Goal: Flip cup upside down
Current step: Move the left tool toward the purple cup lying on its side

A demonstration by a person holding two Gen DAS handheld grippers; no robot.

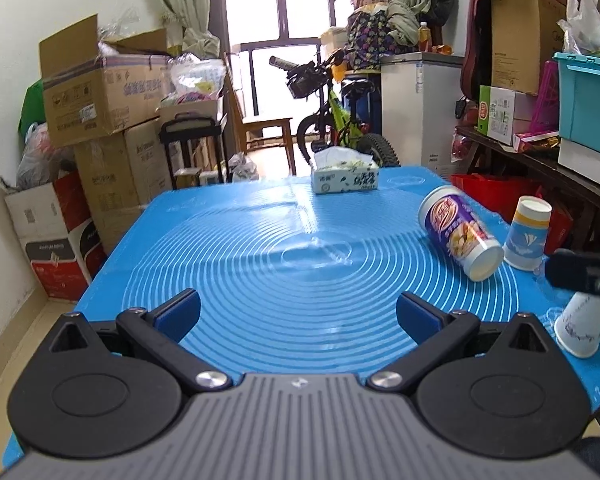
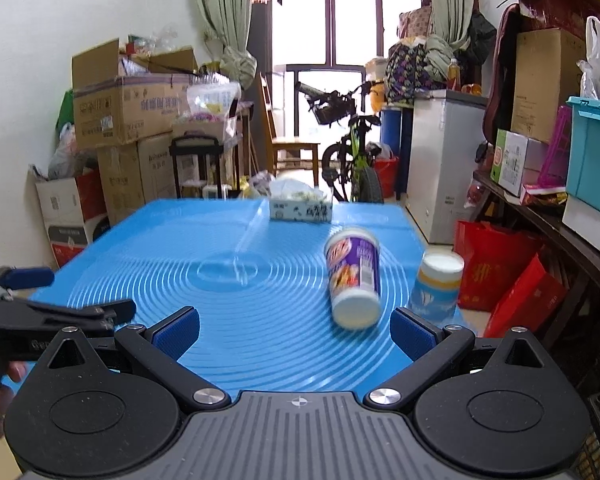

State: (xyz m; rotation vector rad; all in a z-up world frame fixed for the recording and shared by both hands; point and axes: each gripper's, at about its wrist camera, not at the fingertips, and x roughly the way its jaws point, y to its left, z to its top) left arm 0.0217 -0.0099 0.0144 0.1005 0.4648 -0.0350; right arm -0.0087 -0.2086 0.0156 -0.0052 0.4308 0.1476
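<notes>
A purple printed paper cup (image 1: 458,232) lies on its side on the blue mat (image 1: 260,248), its white base toward me; it also shows in the right wrist view (image 2: 354,276). A blue-and-white paper cup (image 1: 528,232) stands upside down to its right, near the mat's right edge, also seen in the right wrist view (image 2: 438,282). A third white cup (image 1: 582,330) stands upside down at the near right, under the right gripper's tip (image 1: 580,272). My left gripper (image 1: 298,312) is open and empty over the mat's near side. My right gripper (image 2: 296,334) is open and empty, just short of the purple cup.
A tissue box (image 1: 345,178) sits at the mat's far edge. Cardboard boxes (image 1: 100,96) are stacked at the left, a bicycle (image 1: 340,120) and white freezer (image 1: 420,112) stand behind the table, and a cluttered shelf (image 1: 540,152) runs along the right.
</notes>
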